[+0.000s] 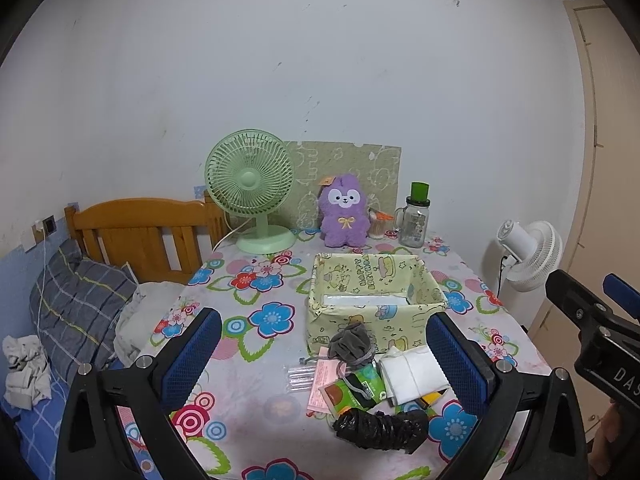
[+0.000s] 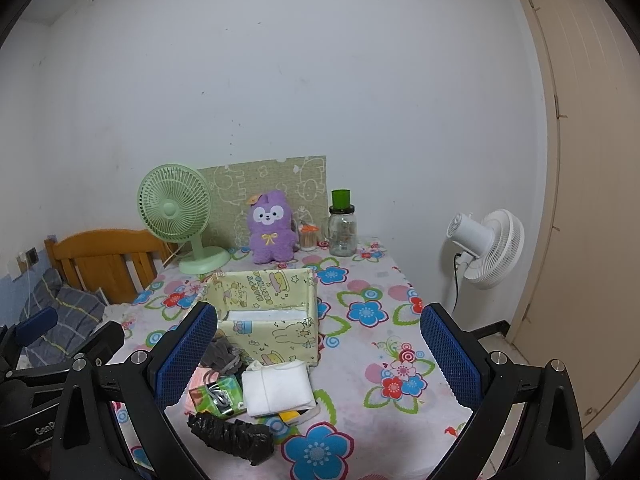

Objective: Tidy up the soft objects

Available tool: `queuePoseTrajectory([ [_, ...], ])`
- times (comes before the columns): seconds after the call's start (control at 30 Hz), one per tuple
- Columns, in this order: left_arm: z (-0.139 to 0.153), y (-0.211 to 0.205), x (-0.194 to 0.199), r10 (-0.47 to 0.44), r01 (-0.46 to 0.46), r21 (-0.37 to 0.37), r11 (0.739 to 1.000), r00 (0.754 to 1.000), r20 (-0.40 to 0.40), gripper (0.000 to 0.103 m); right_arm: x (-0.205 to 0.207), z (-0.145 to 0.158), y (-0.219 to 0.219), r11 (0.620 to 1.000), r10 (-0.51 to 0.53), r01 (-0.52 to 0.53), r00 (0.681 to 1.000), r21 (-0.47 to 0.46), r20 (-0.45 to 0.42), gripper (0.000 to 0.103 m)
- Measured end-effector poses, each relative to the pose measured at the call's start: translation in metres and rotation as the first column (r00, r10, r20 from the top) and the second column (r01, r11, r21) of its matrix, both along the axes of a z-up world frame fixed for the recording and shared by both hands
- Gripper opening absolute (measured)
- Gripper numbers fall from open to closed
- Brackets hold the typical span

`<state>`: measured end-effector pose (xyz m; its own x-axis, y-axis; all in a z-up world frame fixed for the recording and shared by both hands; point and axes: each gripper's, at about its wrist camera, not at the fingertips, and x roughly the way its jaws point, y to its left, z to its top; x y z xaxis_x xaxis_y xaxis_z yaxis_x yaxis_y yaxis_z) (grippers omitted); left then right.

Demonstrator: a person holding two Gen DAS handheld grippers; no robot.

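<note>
Both tongs spread and holding nothing above the near edge of a flower-cloth table (image 1: pixel 256 420).

The table's near edge is cut off by the frame; its right half lies bare. A yellow fabric box (image 1: pixel 374 300) sits mid-table, open and mostly hollow. Against its near wall lies the soft pile: white folded cloth (image 1: pixel 412 374), crumpled black bag (image 1: pixel 380 428), grey pouch (image 1: pixel 352 342), with half-hidden packets beneath. The left gripper (image 1: pixel 324 360) frames the pile; the right gripper (image 2: pixel 320 356) hangs beside it.
</note>
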<state>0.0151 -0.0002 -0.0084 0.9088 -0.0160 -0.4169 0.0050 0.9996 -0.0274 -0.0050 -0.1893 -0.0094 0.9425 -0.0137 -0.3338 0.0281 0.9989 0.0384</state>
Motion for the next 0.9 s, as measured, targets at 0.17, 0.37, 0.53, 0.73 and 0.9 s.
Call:
queuePoseTrajectory([
  [0.17,-0.0016,0.0005,0.0021,0.003,-0.003,-0.002,1.0,1.0,-0.004,0.103,0.001,0.0,-0.0012,1.0,0.0,0.0,1.0,-0.001,-0.002,0.103],
  [0.37,-0.0008,-0.0007,0.0016,-0.001,0.001,-0.001,1.0,1.0,-0.001,0.103,0.0026,0.0006,-0.0015,1.0,-0.002,0.002,1.0,0.0,-0.002,0.103],
  [0.53,-0.0006,-0.0016,0.001,-0.001,0.001,-0.001,1.0,1.0,0.001,0.103,0.0024,0.0001,-0.0026,1.0,-0.002,0.002,1.0,0.001,0.002,0.103],
  [0.73,0.0013,-0.0026,-0.0014,-0.002,0.002,-0.004,1.0,1.0,0.017,0.103,-0.0004,0.0004,-0.0044,1.0,-0.011,0.011,1.0,-0.007,0.013,0.103],
  [0.9,0.0021,-0.0028,-0.0008,-0.003,0.003,-0.006,1.0,1.0,0.016,0.103,-0.0018,0.0011,-0.0045,1.0,-0.005,0.006,1.0,-0.011,0.015,0.103],
])
